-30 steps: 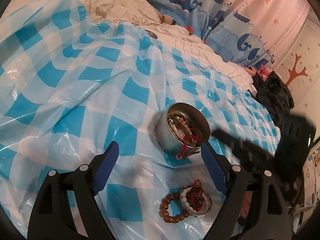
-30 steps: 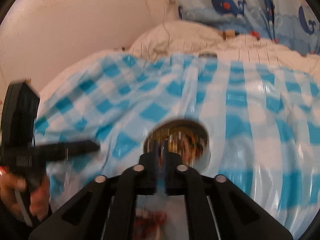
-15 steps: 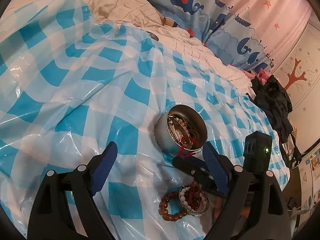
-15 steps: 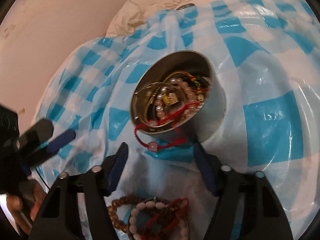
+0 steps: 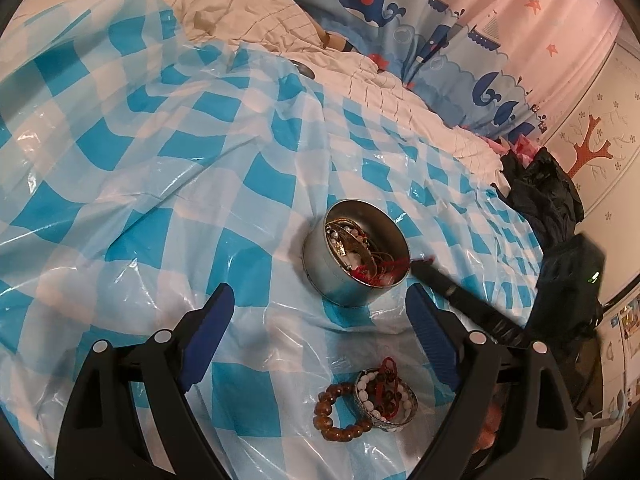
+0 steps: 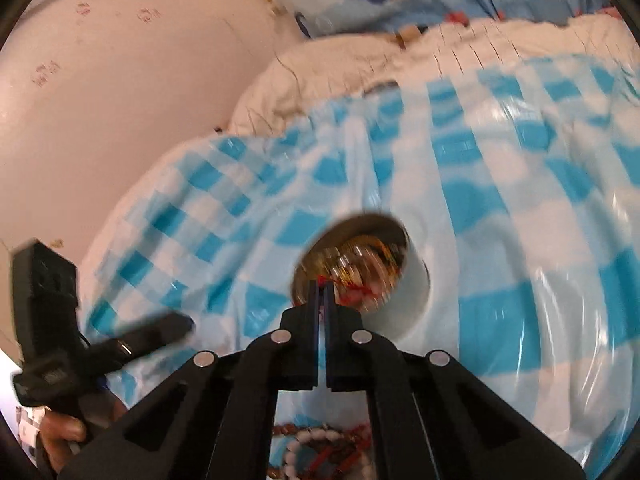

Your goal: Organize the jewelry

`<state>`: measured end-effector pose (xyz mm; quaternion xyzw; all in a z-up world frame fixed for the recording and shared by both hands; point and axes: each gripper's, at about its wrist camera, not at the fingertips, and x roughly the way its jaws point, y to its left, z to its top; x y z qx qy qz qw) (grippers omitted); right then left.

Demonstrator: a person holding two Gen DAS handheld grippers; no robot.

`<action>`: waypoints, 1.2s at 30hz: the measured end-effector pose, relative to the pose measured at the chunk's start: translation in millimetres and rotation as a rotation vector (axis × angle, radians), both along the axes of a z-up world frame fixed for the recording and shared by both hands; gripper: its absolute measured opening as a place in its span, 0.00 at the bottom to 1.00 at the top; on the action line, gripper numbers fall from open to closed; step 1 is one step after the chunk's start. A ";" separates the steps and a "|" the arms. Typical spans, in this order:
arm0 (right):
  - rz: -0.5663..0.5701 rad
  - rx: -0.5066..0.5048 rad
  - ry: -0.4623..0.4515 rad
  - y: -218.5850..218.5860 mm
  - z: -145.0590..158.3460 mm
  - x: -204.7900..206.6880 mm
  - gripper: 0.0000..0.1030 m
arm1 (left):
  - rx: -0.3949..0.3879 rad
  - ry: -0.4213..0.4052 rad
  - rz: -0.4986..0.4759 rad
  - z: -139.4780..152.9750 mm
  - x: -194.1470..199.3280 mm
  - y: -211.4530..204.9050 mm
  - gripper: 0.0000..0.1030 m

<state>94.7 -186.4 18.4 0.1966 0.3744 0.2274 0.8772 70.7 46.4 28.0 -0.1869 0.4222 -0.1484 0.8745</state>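
A bed is covered by a blue-and-white checked plastic sheet, on which the work is laid out; the task is judged to be well along but unfinished. One round metal tin stands near the middle of the sheet and is already filled with a tangle of beads, gold-coloured chain and red cord, so most pieces appear to have been put away. One small pile is left outside the tin, nearer the sheet's front edge: one brown wooden bead bracelet, touching one white bead bracelet that is bunched with red cord and darker beads on what may be a small dish; the exact number in that bunch cannot be told. Two grippers are counted. The left gripper is held with its jaws spread wide and nothing between them, over the sheet between tin and pile. The right gripper is at the tin's near rim with its jaws clenched on a red cord trailing from the tin; the view is blurred, so whether the cord is being tucked in or lifted cannot be told.
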 end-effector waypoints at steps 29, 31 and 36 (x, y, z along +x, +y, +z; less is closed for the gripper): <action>-0.056 -0.226 0.108 -41.6 -38.7 -70.5 0.57 | 0.096 0.033 -0.021 -14.1 -19.3 -5.9 0.83; -0.062 -0.205 0.091 -41.6 -39.3 -74.4 0.57 | 0.097 0.035 -0.022 -17.0 -28.3 -5.4 0.83; -0.092 -0.236 0.064 -34.7 -53.7 -80.6 0.58 | 0.104 0.049 -0.025 -26.8 -36.9 -8.7 0.84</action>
